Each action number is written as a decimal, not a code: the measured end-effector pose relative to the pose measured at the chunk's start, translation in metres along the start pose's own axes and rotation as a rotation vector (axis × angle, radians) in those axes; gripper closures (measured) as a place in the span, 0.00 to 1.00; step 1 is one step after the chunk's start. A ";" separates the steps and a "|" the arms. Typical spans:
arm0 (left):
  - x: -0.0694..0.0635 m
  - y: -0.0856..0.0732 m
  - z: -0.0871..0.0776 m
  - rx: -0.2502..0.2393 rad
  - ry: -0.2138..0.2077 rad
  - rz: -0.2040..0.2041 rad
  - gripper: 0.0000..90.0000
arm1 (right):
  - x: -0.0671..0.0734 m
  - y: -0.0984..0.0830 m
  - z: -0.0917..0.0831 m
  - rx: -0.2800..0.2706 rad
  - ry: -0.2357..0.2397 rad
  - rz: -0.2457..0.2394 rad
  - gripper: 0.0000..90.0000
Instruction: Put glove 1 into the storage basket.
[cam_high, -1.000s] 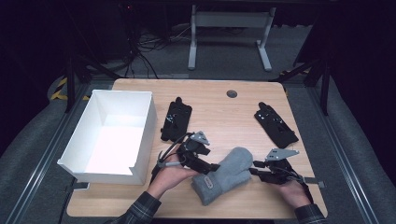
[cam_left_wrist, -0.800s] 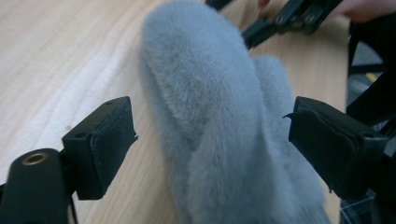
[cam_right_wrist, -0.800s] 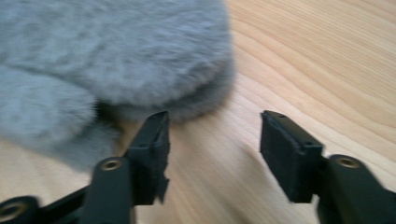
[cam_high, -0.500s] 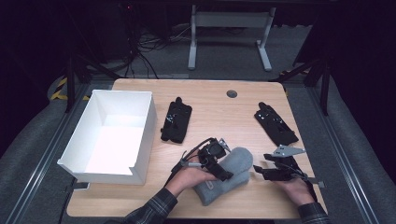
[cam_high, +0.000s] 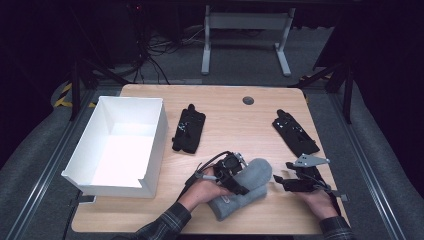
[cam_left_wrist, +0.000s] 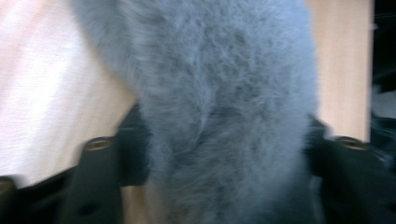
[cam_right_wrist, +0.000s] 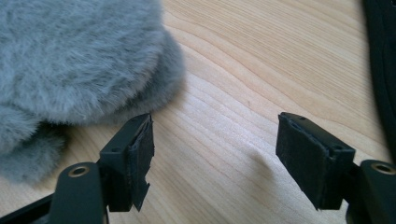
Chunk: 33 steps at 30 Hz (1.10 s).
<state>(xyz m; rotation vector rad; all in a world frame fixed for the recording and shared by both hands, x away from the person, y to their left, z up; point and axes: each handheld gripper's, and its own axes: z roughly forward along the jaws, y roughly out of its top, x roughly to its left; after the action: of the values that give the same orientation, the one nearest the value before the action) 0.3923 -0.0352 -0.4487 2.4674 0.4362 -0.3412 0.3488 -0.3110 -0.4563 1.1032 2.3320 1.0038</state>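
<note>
A pale wooden table (cam_high: 225, 110) fills mid-frame amid a dark room, the left gripper (cam_high: 234, 175) having just clamped the grey fleece (cam_high: 250, 182), the right gripper (cam_right_wrist: 215, 149) with jaws just opened, empty.

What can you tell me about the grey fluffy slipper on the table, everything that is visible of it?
The grey fluffy slipper looks soft, covered in short plush fur. It lies flat on the light wooden table near the front edge, pointing slantwise. The left tongs come down over its middle, and in the left gripper view the fur fills the gap between both jaws, which have just been closing. The right tongs stand open beside its rounded end, apart from it.
</note>
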 end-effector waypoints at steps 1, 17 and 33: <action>0.001 0.000 0.000 0.004 -0.010 -0.003 0.52 | 0.000 0.000 0.001 -0.001 -0.002 0.007 0.30; -0.004 0.002 -0.008 0.020 -0.046 -0.029 0.79 | -0.002 -0.005 0.011 0.006 0.004 0.023 0.24; -0.009 0.002 -0.055 -0.079 0.078 -0.080 0.79 | 0.001 -0.006 0.013 0.001 -0.004 0.008 0.17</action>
<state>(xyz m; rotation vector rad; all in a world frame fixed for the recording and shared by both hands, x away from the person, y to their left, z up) 0.3925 -0.0058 -0.4013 2.3970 0.5712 -0.2552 0.3534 -0.3071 -0.4697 1.1155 2.3267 1.0021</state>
